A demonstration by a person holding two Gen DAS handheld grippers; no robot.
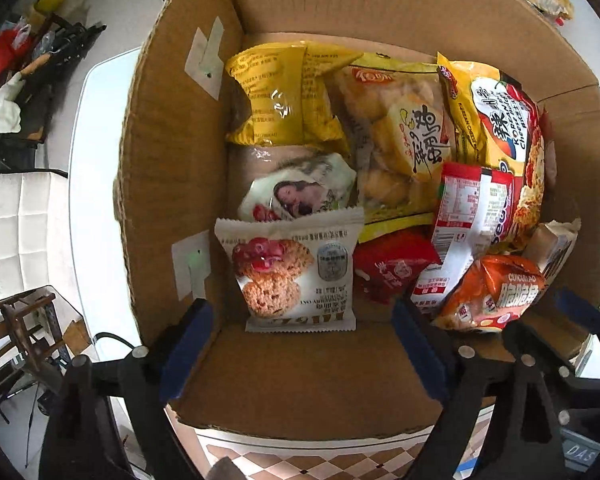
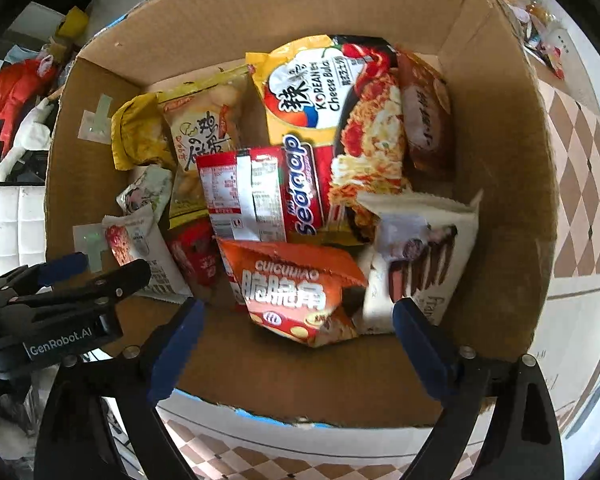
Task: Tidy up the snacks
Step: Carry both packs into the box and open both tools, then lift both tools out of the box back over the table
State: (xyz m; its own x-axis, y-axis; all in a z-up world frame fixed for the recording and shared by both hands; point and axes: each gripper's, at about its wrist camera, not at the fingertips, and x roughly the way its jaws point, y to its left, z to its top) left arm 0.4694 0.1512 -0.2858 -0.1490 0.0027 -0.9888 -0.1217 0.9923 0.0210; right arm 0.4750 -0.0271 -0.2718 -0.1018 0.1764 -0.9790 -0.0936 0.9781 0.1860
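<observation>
Checkered tabletop, one cardboard box of snack packets, left tool and right tool both spread wide, empty.

A white counter with a brown-and-cream chequered cloth carries an open brown cardboard box, which stands directly on it near its front edge. More loose snack packets lie on the counter towards its far right corner.

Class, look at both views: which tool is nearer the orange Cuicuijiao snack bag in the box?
Right. The right tool hangs open directly over the orange bag; the left tool hangs open beside it, over the oat cookie packet.
</observation>
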